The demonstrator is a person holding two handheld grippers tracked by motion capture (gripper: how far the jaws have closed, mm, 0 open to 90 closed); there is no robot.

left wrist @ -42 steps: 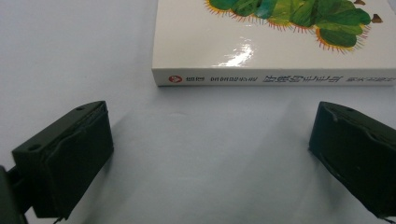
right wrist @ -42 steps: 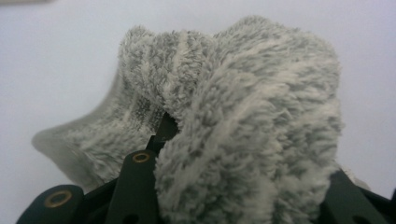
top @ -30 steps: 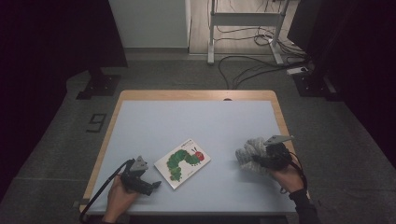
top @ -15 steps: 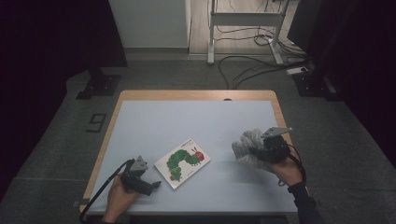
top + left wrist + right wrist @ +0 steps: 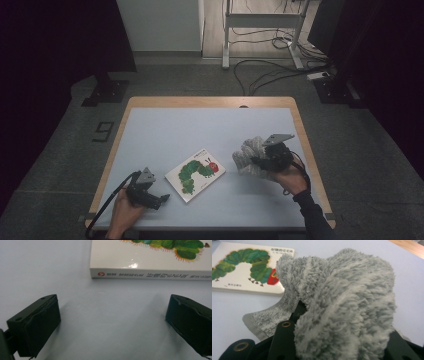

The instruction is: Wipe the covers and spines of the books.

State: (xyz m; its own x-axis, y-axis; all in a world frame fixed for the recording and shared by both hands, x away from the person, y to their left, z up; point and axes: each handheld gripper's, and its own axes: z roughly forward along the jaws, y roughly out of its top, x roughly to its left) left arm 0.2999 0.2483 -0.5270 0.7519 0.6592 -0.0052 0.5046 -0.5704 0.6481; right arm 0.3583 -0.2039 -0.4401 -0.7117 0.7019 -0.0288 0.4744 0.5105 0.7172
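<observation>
The right gripper (image 5: 254, 161) is clenching a grey fleecy cloth (image 5: 248, 156) — in the right gripper view the fuzzy fabric (image 5: 342, 305) is bunching up over the black jaws, and one hemmed flap is trailing down onto the tabletop (image 5: 200, 130). In the high view the cloth is sitting toward the right edge of the tabletop, about midway between the near and far edges, with the person's right hand (image 5: 287, 177) gripping the tool behind it.

Just left of the cloth, a white board book with a green caterpillar on its cover (image 5: 195, 173) is lying flat, closer to the near edge and turned at an angle to it.

The left gripper (image 5: 159, 199) is resting near the near left corner, its jaws standing wide apart with nothing between them — the left gripper view is showing bare tabletop in the gap and the book's spine (image 5: 150, 274) lying ahead, well apart from both jaws.
</observation>
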